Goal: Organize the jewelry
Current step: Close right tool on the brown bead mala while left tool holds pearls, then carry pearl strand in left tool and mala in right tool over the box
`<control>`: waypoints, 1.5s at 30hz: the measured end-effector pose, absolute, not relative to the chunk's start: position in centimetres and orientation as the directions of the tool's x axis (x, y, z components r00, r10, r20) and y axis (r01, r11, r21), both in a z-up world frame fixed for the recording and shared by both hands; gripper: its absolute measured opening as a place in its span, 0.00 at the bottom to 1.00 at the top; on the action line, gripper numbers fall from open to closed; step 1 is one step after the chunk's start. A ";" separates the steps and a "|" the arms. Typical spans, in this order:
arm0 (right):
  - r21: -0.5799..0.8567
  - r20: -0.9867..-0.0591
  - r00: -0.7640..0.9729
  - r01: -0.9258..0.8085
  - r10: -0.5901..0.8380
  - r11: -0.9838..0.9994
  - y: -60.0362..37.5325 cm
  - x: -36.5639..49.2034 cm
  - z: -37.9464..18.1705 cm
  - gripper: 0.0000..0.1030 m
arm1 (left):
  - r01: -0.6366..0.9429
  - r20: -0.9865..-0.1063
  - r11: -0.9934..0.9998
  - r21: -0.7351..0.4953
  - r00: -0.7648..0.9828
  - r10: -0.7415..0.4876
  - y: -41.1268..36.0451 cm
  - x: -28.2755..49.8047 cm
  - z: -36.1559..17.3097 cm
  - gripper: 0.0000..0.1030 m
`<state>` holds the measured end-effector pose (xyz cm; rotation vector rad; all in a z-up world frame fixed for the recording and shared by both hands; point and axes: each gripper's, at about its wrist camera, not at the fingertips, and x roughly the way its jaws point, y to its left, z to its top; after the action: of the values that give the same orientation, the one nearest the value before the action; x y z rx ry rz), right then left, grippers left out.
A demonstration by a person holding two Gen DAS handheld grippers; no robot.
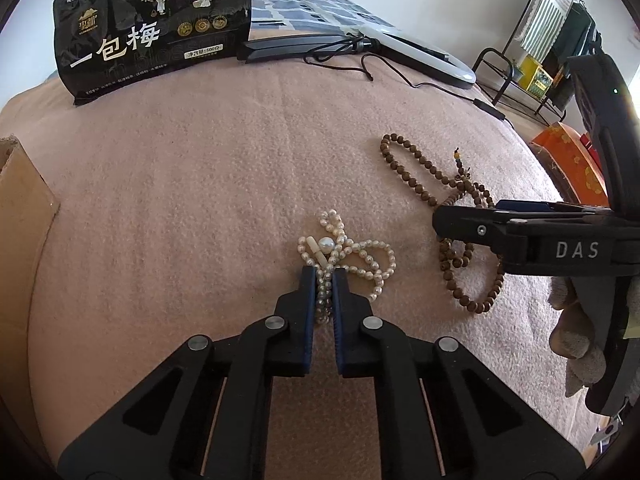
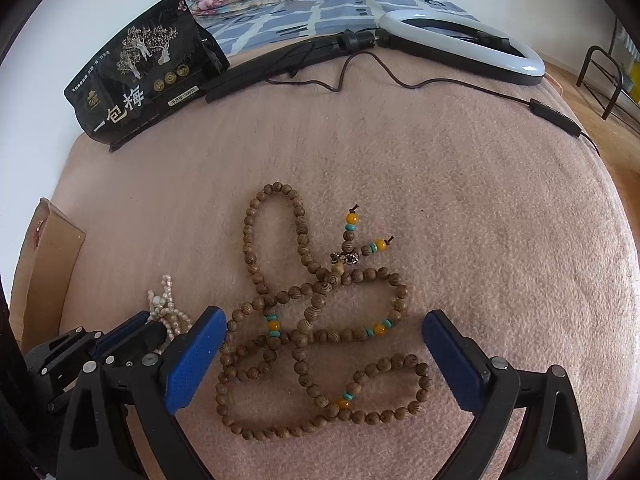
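Cardboard box (image 1: 24, 216) half out of frame

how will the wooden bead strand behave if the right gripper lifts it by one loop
The bead strand lies in slack crossing loops, so it is likely floppy and would dangle. The overlaps may snag or untangle as it rises. The round beads could slip between the open right gripper's pads.

Black snack pouch (image 1: 152, 28) bears large white characters "一包梅". Right gripper (image 1: 472, 228) body is marked "DAS" in white.
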<state>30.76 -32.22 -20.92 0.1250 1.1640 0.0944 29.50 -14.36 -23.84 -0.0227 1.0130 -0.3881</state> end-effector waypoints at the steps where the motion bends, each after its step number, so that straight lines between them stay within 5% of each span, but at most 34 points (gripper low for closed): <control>1: 0.138 -0.913 0.387 -0.011 0.131 0.990 -32.1 30.8 -21.1 0.98 | 0.306 -0.821 0.930 -0.201 0.466 -0.331 -14.4 29.5 -23.9 0.06; 5: 0.089 -0.929 0.357 -0.046 0.099 0.995 -31.6 31.1 -21.7 0.98 | 0.304 -0.817 0.926 -0.224 0.459 -0.349 -13.7 29.2 -23.8 0.06; 10: 0.011 -0.928 0.370 -0.088 0.043 0.996 -30.8 30.5 -21.6 0.82 | 0.297 -0.814 0.920 -0.253 0.448 -0.369 -12.9 28.5 -23.5 0.06; 13: 0.000 -0.924 0.381 -0.092 0.035 0.996 -31.2 29.9 -21.2 0.57 | 0.290 -0.812 0.917 -0.275 0.440 -0.383 -12.4 28.1 -23.3 0.06; 15: -0.003 -0.925 0.379 -0.094 0.033 0.996 -31.5 29.6 -20.9 0.27 | 0.284 -0.811 0.914 -0.290 0.434 -0.392 -12.2 27.8 -23.2 0.06; 18: 0.021 -0.929 0.365 -0.096 0.055 0.995 -32.1 28.8 -20.6 0.10 | 0.285 -0.812 0.913 -0.292 0.431 -0.394 -11.9 27.1 -23.0 0.05; 45: 0.111 -0.834 0.529 -0.121 0.158 0.987 -31.2 21.4 -11.3 0.09 | 0.290 -0.715 0.878 -0.382 0.509 -0.479 -7.1 23.1 -15.5 0.05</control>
<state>21.42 -31.21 -11.25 0.0408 1.0003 0.1665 23.09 -7.14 -15.45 -0.2244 0.9280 -0.4678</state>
